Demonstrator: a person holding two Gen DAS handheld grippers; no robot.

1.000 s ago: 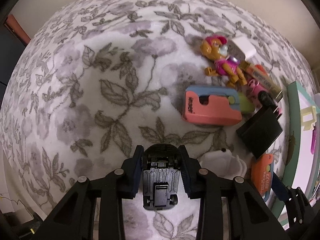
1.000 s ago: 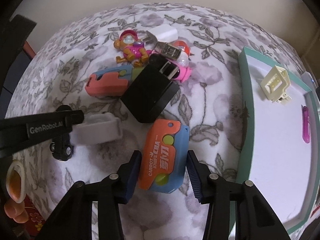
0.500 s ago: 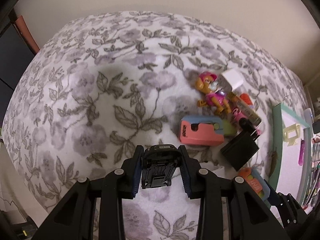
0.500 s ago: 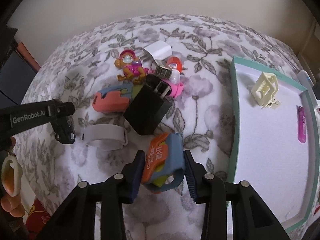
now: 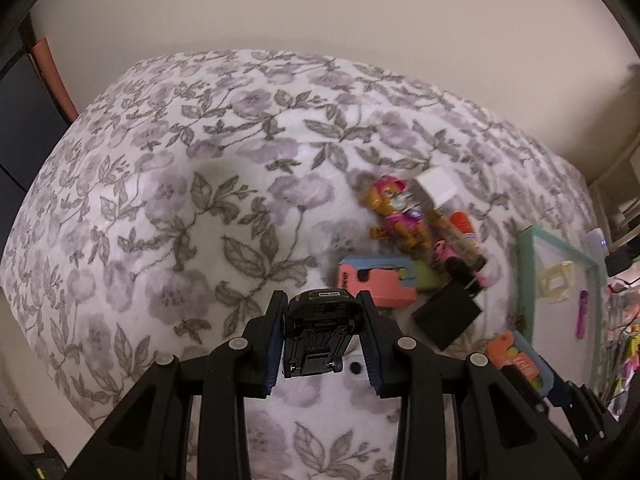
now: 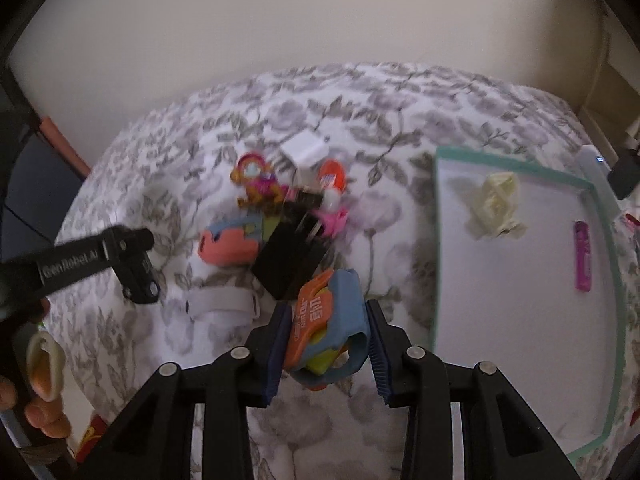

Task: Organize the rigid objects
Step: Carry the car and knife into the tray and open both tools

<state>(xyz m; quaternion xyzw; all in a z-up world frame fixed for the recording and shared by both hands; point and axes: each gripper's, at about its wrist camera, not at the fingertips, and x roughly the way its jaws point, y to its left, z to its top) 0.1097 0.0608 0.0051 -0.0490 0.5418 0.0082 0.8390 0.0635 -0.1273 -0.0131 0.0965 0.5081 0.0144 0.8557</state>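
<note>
Left gripper (image 5: 322,338) clamps a toy car (image 5: 318,330); right gripper (image 6: 326,342), jaws just narrowed, clamps a cutter (image 6: 326,322). Two items lie in the tray (image 6: 520,340) at 3 o'clock; several wait at 12.

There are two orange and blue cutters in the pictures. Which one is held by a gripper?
The cutter with white lettering, clamped in the right gripper. The other cutter lies on the flowered cloth.

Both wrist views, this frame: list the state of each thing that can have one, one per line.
Left hand-held gripper: shut on black toy car, underside up, lifted off the cloth.
Right hand-held gripper: jaws just closed, shut on orange and blue carrot knife, tilted, lifted.
Teal-rimmed tray: holds cream clip and pink tube, both lying flat.
Black charger: lying on the cloth, prongs out.
</note>
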